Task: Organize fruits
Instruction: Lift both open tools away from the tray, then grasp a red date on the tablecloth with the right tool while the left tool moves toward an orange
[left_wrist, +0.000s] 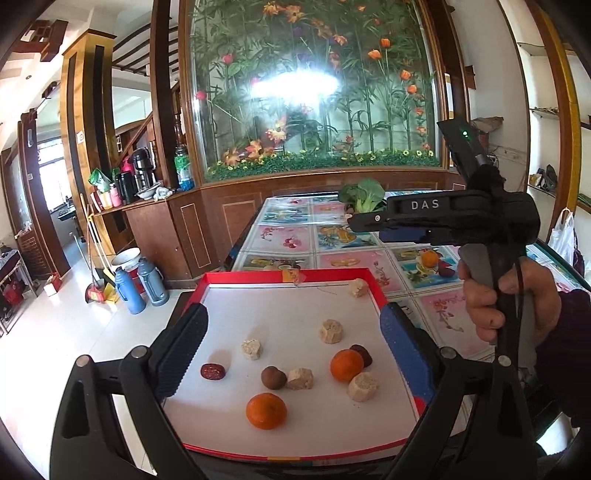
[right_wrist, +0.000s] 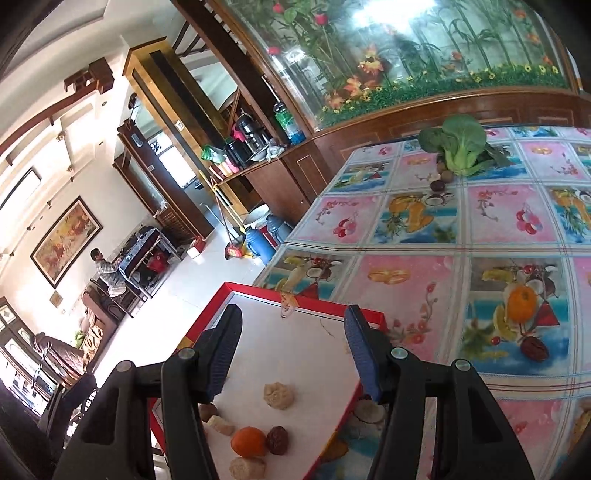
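A red-rimmed white tray (left_wrist: 280, 276) lies at the table's near left corner. It holds two oranges (left_wrist: 266, 405) (left_wrist: 346, 364), red dates (left_wrist: 212, 370) (left_wrist: 362, 354), a brown nut (left_wrist: 273, 377) and several beige cakes (left_wrist: 331, 331). My left gripper (left_wrist: 291, 354) is open and empty above the tray, jaws wide. My right gripper (right_wrist: 291, 354) is open and empty over the tray's far right part (right_wrist: 306, 291); it also shows in the left wrist view (left_wrist: 373, 221). On the cloth lie another orange (right_wrist: 521, 302) and a date (right_wrist: 534, 349).
A bok choy (right_wrist: 460, 142) with small nuts and a date (right_wrist: 438, 184) lies at the table's far side. The table has a fruit-print cloth (right_wrist: 424, 273). A wooden cabinet with a flower display (left_wrist: 314, 92) stands behind. Thermos flasks (left_wrist: 127, 290) stand on the floor left.
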